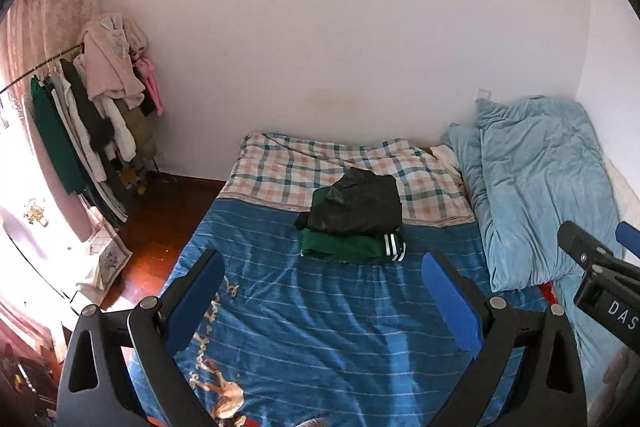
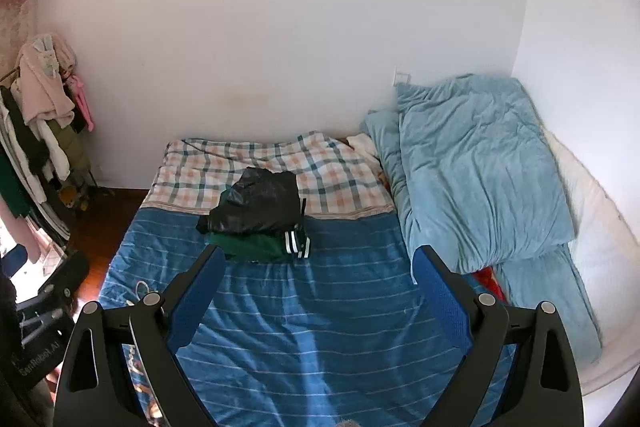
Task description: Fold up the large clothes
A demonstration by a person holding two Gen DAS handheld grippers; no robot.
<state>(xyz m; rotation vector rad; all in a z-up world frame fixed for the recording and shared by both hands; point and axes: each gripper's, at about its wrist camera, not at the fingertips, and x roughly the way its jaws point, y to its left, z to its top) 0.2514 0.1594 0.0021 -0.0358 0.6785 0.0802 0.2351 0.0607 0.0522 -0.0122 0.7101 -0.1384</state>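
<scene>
A folded black garment point(image 1: 358, 203) lies on top of a folded green garment with striped cuffs point(image 1: 352, 247), stacked in the middle of the bed on the blue striped blanket point(image 1: 320, 327). The stack also shows in the right wrist view point(image 2: 256, 207), with the green garment point(image 2: 256, 247) under it. My left gripper point(image 1: 324, 259) is open and empty, held above the blanket in front of the stack. My right gripper point(image 2: 318, 255) is open and empty, also short of the stack. The right gripper's body shows at the right edge of the left wrist view point(image 1: 600, 267).
A light blue quilt point(image 2: 472, 171) is heaped along the bed's right side. A checked sheet point(image 1: 320, 167) covers the far end against the white wall. A clothes rack point(image 1: 88, 115) full of hanging garments stands at the left over a dark wooden floor point(image 1: 160, 227).
</scene>
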